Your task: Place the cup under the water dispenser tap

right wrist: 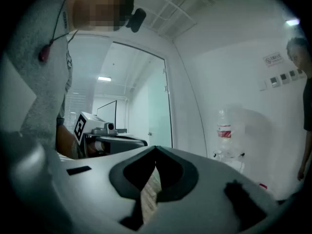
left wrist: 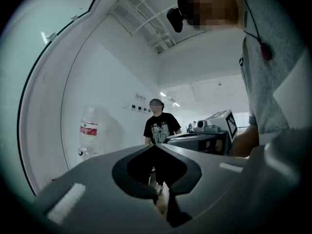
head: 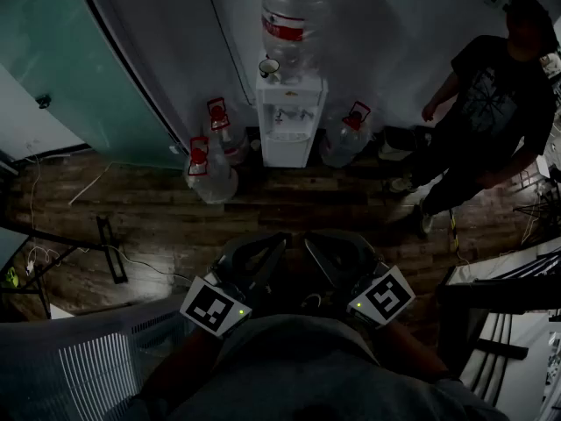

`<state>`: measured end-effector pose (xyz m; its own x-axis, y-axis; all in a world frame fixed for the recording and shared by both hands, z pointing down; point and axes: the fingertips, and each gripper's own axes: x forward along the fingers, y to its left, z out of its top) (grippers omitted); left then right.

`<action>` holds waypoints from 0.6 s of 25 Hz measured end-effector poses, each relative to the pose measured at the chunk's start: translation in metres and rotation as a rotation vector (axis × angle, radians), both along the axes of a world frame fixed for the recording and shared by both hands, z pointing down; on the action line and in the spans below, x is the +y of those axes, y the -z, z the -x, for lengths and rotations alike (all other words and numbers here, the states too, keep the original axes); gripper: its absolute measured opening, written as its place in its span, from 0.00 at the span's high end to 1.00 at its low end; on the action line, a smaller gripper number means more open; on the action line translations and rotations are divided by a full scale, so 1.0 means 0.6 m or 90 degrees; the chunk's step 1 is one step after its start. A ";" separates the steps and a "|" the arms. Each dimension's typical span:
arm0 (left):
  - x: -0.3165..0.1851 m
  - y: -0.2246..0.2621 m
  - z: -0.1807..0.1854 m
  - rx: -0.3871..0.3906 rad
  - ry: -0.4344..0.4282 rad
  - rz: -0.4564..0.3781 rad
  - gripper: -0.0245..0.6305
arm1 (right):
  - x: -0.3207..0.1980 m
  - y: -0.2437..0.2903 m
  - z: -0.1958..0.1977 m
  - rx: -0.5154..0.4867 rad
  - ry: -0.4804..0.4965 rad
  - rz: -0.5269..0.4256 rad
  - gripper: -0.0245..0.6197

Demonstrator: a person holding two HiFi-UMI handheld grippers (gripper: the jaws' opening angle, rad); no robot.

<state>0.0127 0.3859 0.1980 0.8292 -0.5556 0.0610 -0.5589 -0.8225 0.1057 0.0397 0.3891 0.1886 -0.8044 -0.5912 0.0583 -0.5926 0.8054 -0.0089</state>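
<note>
The white cup (head: 269, 67) sits on top of the water dispenser (head: 289, 134), just beside the big bottle (head: 294, 16) and well apart from both grippers. Across the wooden floor (head: 289, 209), the left gripper (head: 279, 244) and right gripper (head: 311, 244) are held close to the person's body. Each has its jaws pressed together with nothing between them.

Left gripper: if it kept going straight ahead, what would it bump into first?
Probably the standing person in the black shirt, dead ahead of the left gripper; nothing shows between. The water dispenser lies off left.
</note>
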 end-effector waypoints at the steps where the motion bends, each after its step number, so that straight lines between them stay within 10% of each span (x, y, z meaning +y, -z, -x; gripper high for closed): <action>1: 0.001 -0.001 0.002 -0.002 0.000 0.001 0.95 | 0.001 -0.001 0.001 0.001 0.000 0.002 0.94; 15: -0.002 0.003 0.037 0.001 0.004 -0.007 0.95 | -0.001 -0.009 0.030 0.001 -0.011 0.014 0.94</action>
<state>-0.0094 0.3847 0.1965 0.8259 -0.5613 0.0533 -0.5637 -0.8202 0.0978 0.0218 0.3886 0.1942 -0.7943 -0.6032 0.0725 -0.6061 0.7949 -0.0262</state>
